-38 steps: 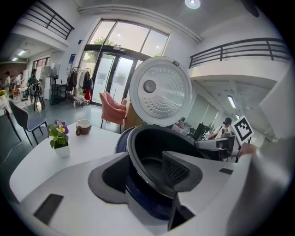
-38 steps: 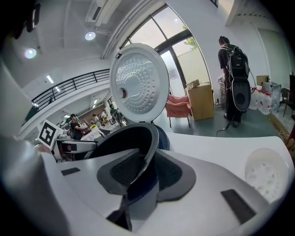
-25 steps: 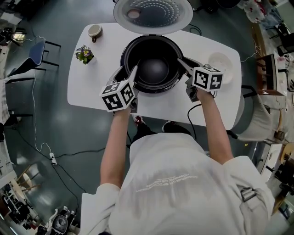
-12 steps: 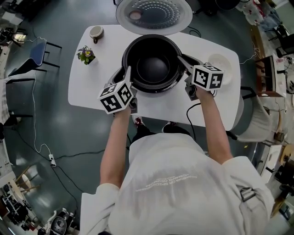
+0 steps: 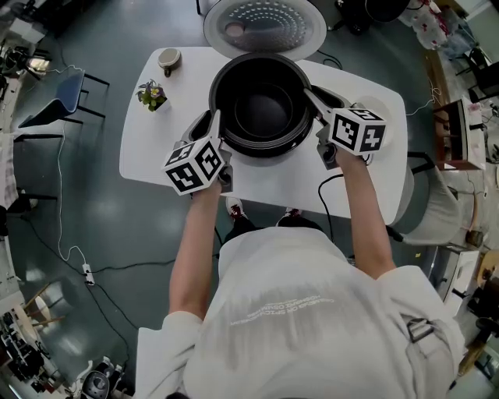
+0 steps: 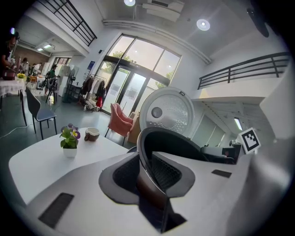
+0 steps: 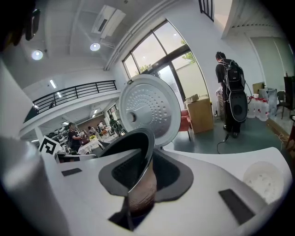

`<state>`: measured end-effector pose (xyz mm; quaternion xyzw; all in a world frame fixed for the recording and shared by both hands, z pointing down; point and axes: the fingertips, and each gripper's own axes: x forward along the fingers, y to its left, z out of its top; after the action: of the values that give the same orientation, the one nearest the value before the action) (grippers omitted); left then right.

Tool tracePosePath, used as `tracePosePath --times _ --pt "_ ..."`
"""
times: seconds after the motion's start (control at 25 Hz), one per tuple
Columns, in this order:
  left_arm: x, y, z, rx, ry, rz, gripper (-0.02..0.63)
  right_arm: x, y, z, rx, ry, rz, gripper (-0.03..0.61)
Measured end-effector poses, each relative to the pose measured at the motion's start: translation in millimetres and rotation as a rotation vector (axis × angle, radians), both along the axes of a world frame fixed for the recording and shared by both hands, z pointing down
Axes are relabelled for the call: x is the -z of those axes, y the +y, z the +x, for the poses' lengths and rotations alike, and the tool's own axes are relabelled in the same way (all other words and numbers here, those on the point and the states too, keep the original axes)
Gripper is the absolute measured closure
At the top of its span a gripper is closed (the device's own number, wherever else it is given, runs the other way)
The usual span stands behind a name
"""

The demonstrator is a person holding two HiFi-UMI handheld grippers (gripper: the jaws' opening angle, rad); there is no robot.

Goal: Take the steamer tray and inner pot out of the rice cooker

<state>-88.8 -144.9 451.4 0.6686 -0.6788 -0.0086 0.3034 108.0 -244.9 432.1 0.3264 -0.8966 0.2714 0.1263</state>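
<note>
The black inner pot [image 5: 261, 109] hangs over the rice cooker, held by its rim from both sides. My left gripper [image 5: 217, 131] has the pot's left rim [image 6: 148, 159] between its pads, and its jaws are closing on it. On the opposite side my right gripper [image 5: 309, 99] is shut on the right rim [image 7: 140, 177]. The cooker's round lid [image 5: 265, 23] stands open behind the pot. To the right, the white perforated steamer tray [image 5: 380, 104] lies on the table, partly hidden by the right gripper's marker cube.
A small flower pot [image 5: 152, 95] and a cup [image 5: 168, 58] stand at the far left of the white table [image 5: 156, 152]. A power cable [image 5: 331, 185] hangs off the near edge. Chairs stand on the floor to the left and right.
The left jaws have closed onto the pot's rim. Both grippers have risen, and the inner pot has come up with them out of the cooker.
</note>
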Motion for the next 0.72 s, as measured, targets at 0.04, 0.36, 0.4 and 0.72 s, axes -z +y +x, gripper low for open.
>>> tracePosePath --times 0.04,0.36,0.4,0.72 --pt "5 0 0 0.0 -0.001 0.009 0.523 6 0 -1 0.001 -0.004 0.012 0.486" --pt "48 7 -14 0.022 -0.028 0.1 0.523 53 4 -15 0.023 -0.041 0.103 0.486" --pt "53 8 -17 0.027 -0.042 0.111 0.523 58 5 -19 0.03 -0.045 0.116 0.486" --pt "94 30 -53 0.087 -0.091 0.192 0.525 93 18 -58 0.095 -0.1 0.177 0.486"
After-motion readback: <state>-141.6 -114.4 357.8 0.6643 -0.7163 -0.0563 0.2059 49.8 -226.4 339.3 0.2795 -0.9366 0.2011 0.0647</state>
